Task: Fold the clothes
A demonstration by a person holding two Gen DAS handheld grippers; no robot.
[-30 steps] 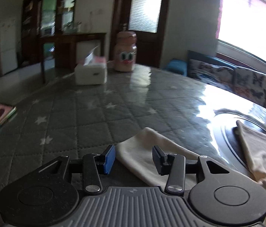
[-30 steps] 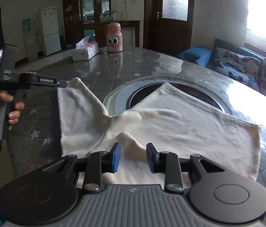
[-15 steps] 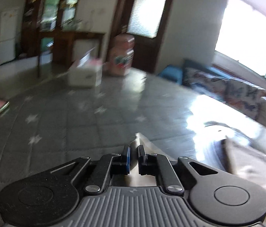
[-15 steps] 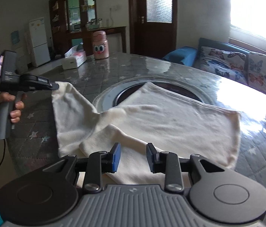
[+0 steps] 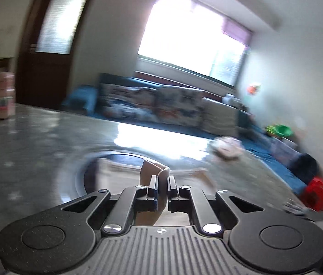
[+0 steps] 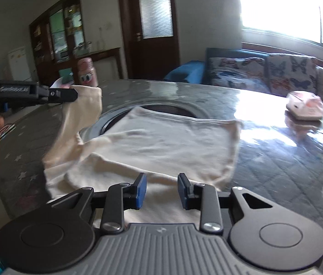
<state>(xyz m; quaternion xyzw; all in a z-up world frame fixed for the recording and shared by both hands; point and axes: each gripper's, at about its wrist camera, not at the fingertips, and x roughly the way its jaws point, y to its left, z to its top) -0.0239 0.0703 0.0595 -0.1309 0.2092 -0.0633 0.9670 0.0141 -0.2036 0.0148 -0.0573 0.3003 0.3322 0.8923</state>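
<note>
A cream garment (image 6: 166, 146) lies spread on the round grey star-patterned table (image 6: 287, 169). My left gripper (image 5: 161, 178) is shut on the garment's sleeve (image 5: 154, 169); in the right wrist view it (image 6: 74, 95) holds that sleeve (image 6: 85, 105) lifted above the table at the left. My right gripper (image 6: 161, 188) is open and empty, hovering just above the garment's near edge.
A dark round inset (image 6: 175, 108) sits in the table's middle, partly under the garment. A pink-white object (image 6: 304, 105) lies at the far right of the table. A pink bottle (image 6: 87, 72) stands at the far left. A sofa (image 6: 264, 73) is behind the table.
My left gripper closed on the sleeve, lifted it off the table and swung right. My right gripper stayed open and shifted slightly over the near edge.
</note>
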